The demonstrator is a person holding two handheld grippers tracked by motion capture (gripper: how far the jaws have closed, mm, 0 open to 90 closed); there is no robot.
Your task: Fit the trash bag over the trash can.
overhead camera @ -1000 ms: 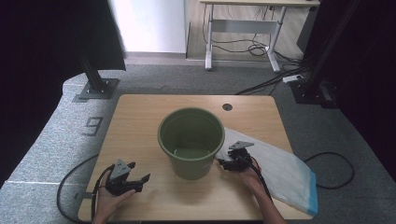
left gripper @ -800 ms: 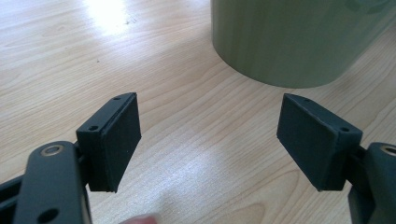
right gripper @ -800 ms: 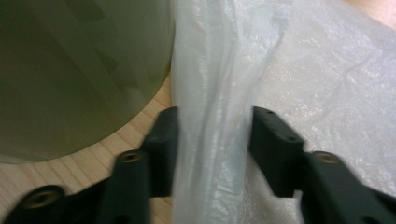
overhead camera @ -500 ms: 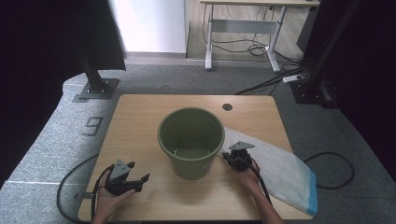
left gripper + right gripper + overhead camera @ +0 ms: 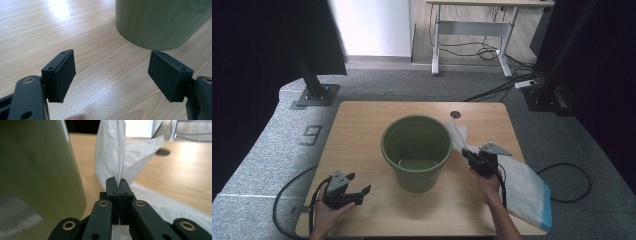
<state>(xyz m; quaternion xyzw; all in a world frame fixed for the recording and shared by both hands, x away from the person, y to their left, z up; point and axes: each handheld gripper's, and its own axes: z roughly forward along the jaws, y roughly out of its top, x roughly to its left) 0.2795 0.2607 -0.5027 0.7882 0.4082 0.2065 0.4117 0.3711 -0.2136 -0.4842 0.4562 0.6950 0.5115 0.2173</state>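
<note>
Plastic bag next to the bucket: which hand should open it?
Probably left: the left tool is open and free, while the right tool is shut on the plastic bag beside the bucket.

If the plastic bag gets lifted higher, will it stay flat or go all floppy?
Probably floppy: the plastic bag already crumples and folds above the right gripper, which is pinching it. It looks thin and see-through, so likely very light. The rest would probably drag and dangle.
</note>
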